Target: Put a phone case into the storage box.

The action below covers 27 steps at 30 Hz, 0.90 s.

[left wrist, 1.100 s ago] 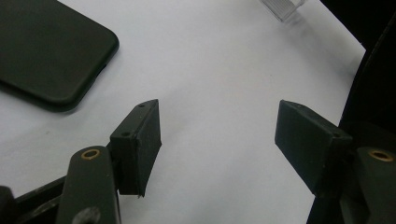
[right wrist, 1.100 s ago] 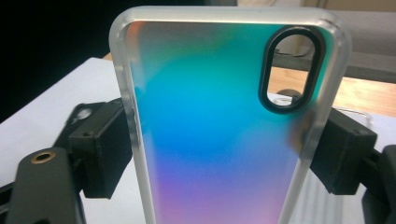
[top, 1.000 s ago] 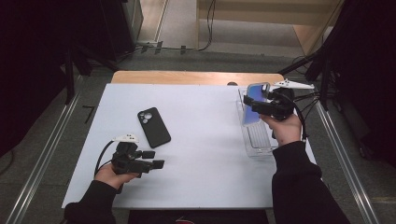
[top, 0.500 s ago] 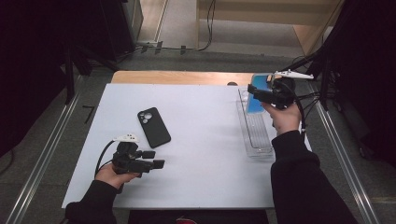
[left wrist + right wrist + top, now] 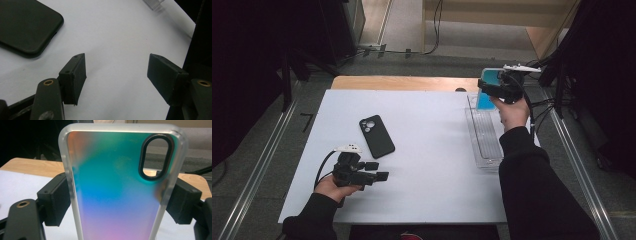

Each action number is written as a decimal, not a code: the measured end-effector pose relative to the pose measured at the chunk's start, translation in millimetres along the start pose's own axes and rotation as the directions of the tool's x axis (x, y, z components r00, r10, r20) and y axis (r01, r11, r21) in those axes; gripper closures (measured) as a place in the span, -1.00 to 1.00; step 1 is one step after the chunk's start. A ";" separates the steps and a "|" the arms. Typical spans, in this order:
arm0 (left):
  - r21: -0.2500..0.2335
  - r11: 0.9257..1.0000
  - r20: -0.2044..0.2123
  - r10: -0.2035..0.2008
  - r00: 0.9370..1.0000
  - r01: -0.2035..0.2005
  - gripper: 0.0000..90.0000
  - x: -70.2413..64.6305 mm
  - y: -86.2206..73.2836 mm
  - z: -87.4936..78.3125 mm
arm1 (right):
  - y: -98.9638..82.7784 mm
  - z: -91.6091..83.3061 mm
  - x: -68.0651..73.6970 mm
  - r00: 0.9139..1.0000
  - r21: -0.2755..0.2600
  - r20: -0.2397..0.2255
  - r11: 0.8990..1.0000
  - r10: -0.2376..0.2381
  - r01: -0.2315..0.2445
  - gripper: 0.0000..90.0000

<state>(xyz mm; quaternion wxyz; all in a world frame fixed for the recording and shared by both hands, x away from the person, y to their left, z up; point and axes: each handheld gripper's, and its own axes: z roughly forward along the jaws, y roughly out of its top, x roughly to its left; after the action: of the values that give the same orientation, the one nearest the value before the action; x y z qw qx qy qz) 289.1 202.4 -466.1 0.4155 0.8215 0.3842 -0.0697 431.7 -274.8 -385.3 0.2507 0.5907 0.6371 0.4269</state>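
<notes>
Nearest you, your left gripper (image 5: 379,171) rests low on the bench (image 5: 432,150), just short of the phone (image 5: 376,136). Its fingers (image 5: 75,77) stand well apart with nothing between them but bare white surface. That looks like a waiting pose: close enough to the phone to steady or lift it when the case arrives, and clear of its edges so nothing gets nudged.

The phone lies flat, back up, camera end pointing away from you. Lying like that, its back is exposed for a case to go on.

Farther off and well to the right of the phone, the clear tray (image 5: 486,135) sits along the bench edge.

Beyond it, at the tray's far end and lifted above it, your right gripper (image 5: 487,90) carries the case (image 5: 120,185). The fingers (image 5: 56,200) press on its two long frosted edges, so the iridescent back stays untouched and the camera cutout stands uppermost. Gripping by the rims, I judge, keeps the open side free to meet the phone.
</notes>
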 end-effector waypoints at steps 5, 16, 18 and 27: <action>0.001 1.000 0.001 -0.002 1.000 0.002 -0.30 1.4 0.4 0.3 | 0.6 14.2 -4.1 1.000 0.014 0.015 1.000 0.016 -0.016 -0.65; 0.003 1.000 0.004 0.002 1.000 -0.002 -0.30 1.4 0.7 0.5 | -8.4 44.7 -6.8 0.999 0.042 0.041 0.999 0.002 -0.004 -0.65; 0.004 1.000 0.005 0.001 1.000 -0.002 -0.30 1.4 0.8 0.5 | -11.1 50.6 -7.3 0.999 0.058 0.053 0.998 -0.004 0.001 -0.65; 0.004 1.000 0.006 0.002 1.000 -0.002 -0.30 1.7 0.7 0.8 | -20.3 68.7 -8.5 0.998 0.081 0.068 0.996 0.018 -0.023 -0.66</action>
<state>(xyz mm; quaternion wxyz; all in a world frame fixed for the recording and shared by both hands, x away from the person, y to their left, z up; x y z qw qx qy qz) 291.0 202.6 -466.9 0.4148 0.8226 0.3820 -0.0724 478.8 -264.7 -439.0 0.2432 0.6211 0.6392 0.3828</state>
